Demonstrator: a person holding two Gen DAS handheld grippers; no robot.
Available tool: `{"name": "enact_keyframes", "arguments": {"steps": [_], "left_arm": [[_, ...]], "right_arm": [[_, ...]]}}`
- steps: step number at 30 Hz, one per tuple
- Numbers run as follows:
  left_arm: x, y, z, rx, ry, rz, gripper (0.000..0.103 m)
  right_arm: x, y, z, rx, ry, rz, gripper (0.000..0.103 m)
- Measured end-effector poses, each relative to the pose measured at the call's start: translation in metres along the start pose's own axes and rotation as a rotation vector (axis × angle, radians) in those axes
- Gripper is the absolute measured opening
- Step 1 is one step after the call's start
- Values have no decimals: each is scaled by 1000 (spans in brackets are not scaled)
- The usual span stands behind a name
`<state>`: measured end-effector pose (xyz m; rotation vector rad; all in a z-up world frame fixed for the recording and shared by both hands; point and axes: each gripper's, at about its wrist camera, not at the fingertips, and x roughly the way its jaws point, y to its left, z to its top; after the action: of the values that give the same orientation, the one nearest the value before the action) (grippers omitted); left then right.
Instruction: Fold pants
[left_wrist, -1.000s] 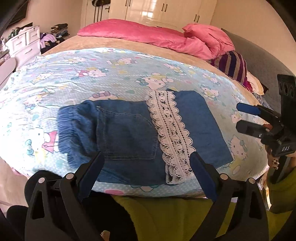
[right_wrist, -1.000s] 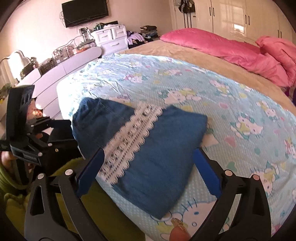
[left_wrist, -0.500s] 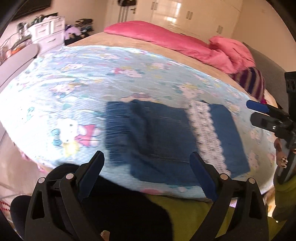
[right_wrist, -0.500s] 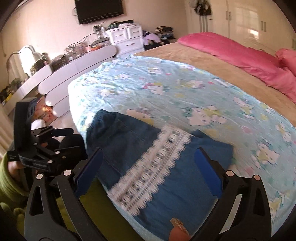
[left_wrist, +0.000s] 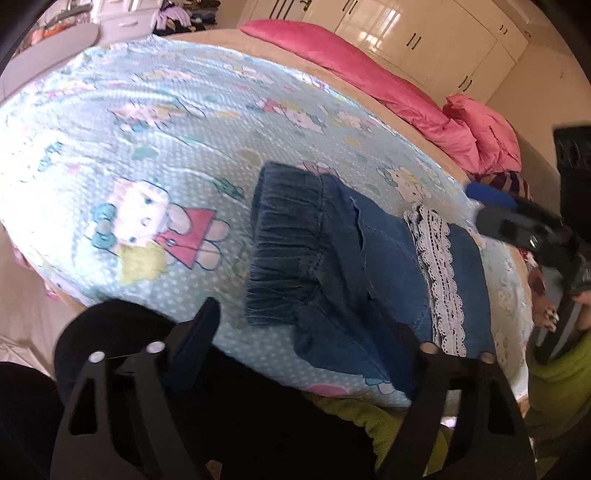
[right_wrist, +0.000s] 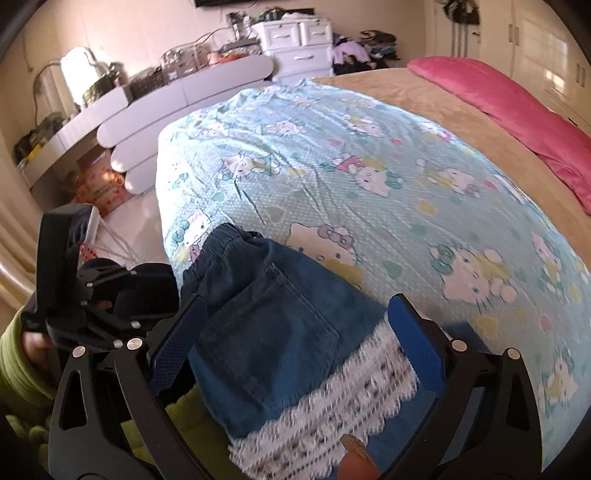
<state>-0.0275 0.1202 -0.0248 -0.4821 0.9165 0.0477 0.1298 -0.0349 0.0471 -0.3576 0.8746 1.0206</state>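
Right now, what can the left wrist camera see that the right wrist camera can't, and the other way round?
Only the left wrist view shows the striped cushion and the crumpled pink pillow. Only the right wrist view shows the white drawers and the curved white shelves. Both show the folded denim pants with their lace trim on the cartoon-cat bedsheet, and both open grippers, left and right.

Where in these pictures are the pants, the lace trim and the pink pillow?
pants (left_wrist: 384, 258), left wrist view, on the denim seat.
lace trim (left_wrist: 441, 273), left wrist view, mid-strip.
pink pillow (left_wrist: 484, 133), left wrist view, its middle.

both wrist cams close, share pants (left_wrist: 369, 266) (right_wrist: 266, 332)
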Motion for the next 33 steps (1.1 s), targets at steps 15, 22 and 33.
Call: {"name": "enact_keyframes", "arguments": {"steps": [15, 22, 33], "left_arm": [[27, 6, 2, -15, 14, -55, 56], [30, 15, 2, -43, 25, -82, 64], [5, -12, -2, 18, 3, -163, 87]], "right_arm": [[100, 38, 42, -171, 199, 178, 93], [137, 40, 36, -161, 283, 301, 53], [45, -19, 19, -10, 28, 464, 30]]}}
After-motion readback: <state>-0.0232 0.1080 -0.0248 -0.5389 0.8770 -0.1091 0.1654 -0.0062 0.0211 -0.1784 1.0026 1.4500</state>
